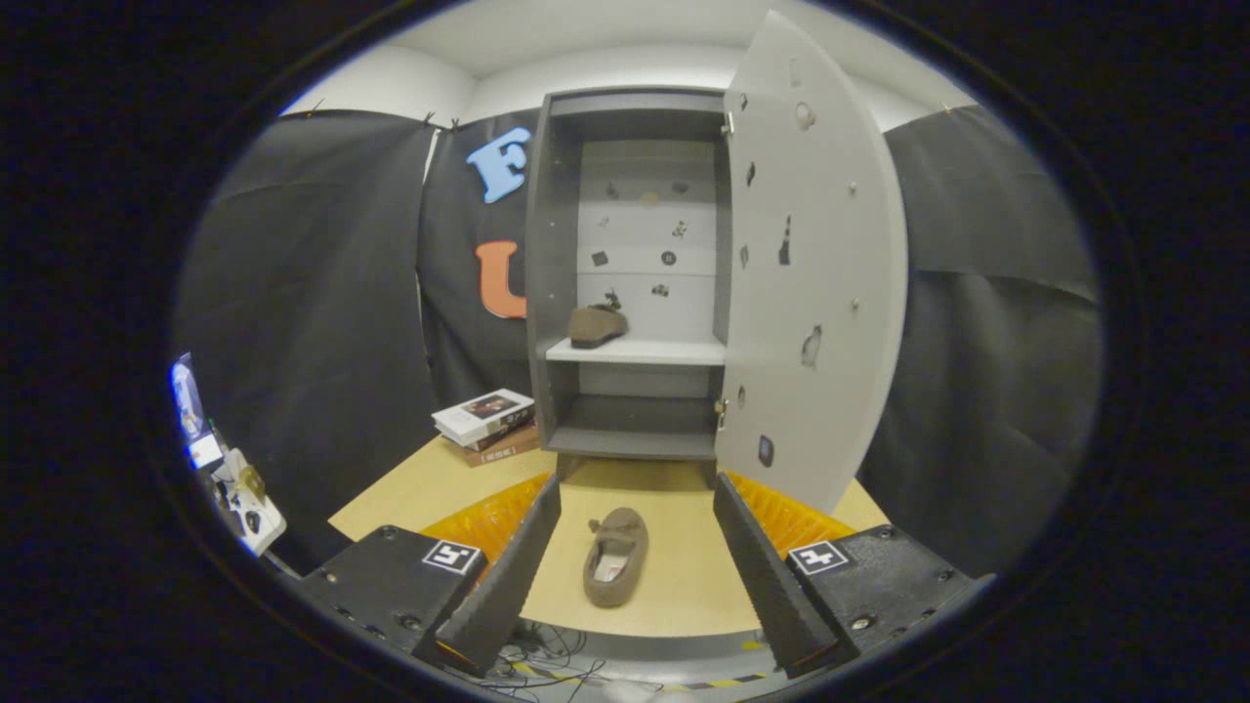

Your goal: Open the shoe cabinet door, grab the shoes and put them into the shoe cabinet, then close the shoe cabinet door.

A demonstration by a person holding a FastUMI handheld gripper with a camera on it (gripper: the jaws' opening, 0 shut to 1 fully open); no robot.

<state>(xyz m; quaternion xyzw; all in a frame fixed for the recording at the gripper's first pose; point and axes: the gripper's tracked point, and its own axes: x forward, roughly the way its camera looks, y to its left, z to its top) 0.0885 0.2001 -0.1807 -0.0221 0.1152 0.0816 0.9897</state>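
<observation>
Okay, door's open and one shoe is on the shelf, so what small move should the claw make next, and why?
Probably lower the claw straight onto the second shoe and close on it. Its fingers are spread wide with that shoe lying on the table between them, untouched. The cabinet door stands open, and the shelf has room beside the first shoe.

Even, soft overhead light, sharp focus.
Fisheye bends the cabinet door [811, 283] toward 2 o'clock; rim darkens.
</observation>
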